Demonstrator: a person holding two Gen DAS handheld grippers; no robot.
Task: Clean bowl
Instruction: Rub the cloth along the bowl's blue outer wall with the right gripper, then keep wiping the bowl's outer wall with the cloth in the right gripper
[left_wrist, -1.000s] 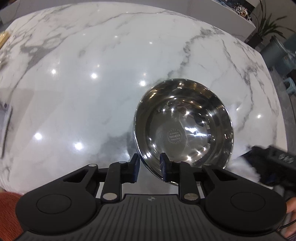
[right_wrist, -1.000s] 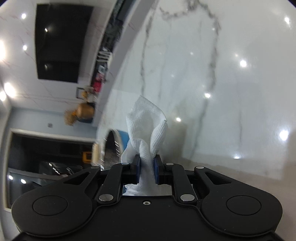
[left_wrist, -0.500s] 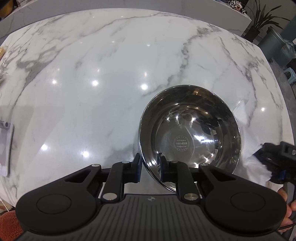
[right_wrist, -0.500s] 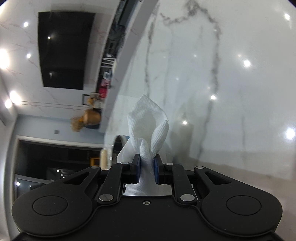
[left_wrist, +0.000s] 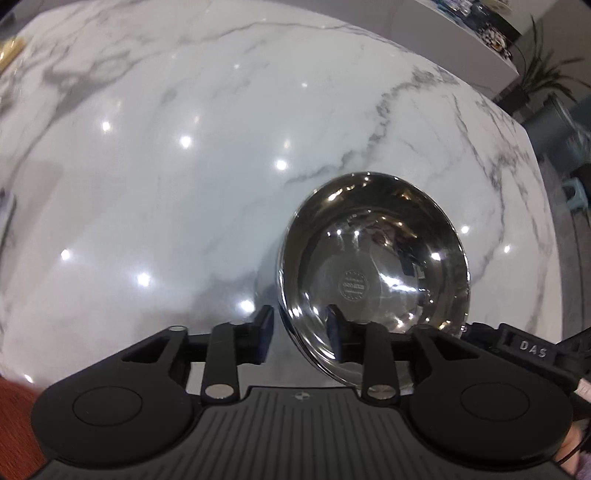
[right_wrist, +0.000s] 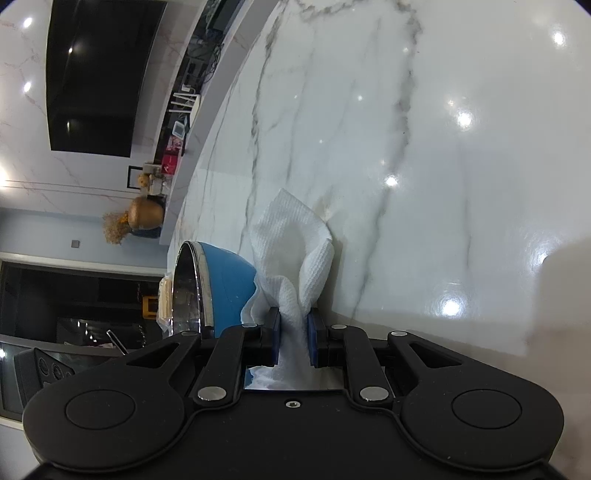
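Here the left tongs (left_wrist: 299, 332), pointing steeply down, straddle the bowl (left_wrist: 373, 273) rim.

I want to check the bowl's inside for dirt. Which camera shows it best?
The left wrist view: it looks down into the bowl, showing its whole shiny inside. The right wrist view shows only its blue outside and rim, edge-on.

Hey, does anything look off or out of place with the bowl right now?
The steel bowl sits tilted on the marble table, its rim between the left gripper's just-opened jaws, no longer clamped. No spills or damage show.
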